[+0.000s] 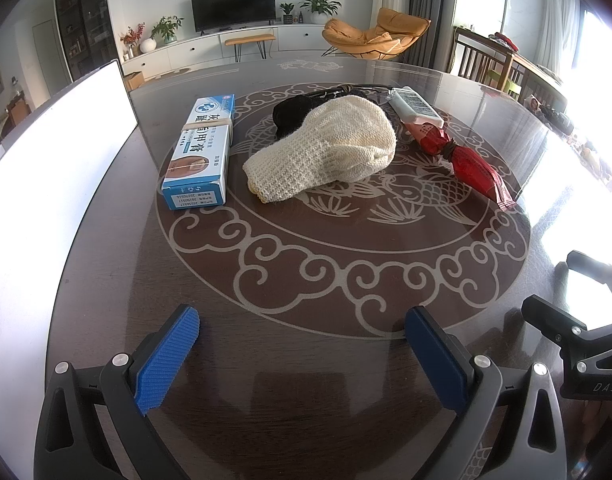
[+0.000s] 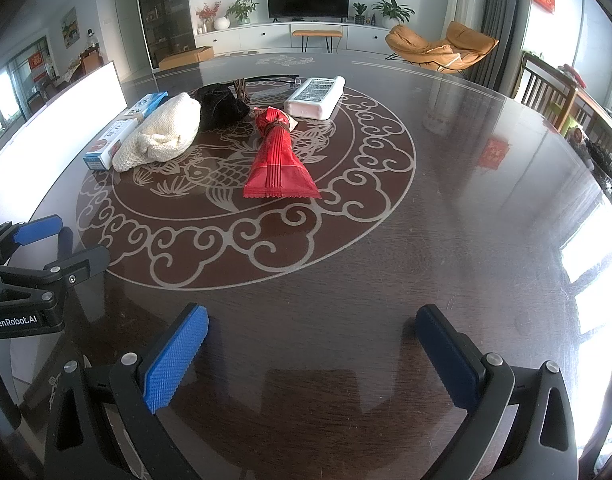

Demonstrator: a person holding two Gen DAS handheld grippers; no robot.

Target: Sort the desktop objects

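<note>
- My left hand-held gripper (image 1: pixel 302 354) sits low over the near edge of the surface (image 1: pixel 306 360), jaws spread wide, nothing between them.
- My right hand-held gripper (image 2: pixel 311 356) is the same: fully spread and empty, well short of the pile.
- The things to sort lie clustered on the fish pattern in the middle of the surface, well apart from both grippers.
- Count as I see it: one blue-and-white box (image 1: pixel 200 148), one cream knitted cloth (image 1: pixel 325 150), one black cloth (image 1: pixel 290 114), one red packet (image 2: pixel 280 160), one white tube (image 2: pixel 315 98). Something thin and dark lies behind them; I cannot tell what.
- The box looks light and stiff; I would pinch it across its narrow sides.
- The knitted cloth is soft and floppy, resting against the black one; I would grab a thick fold near its middle.
- The packet likely crinkles and slips; its tied neck seems the safest hold.
</note>
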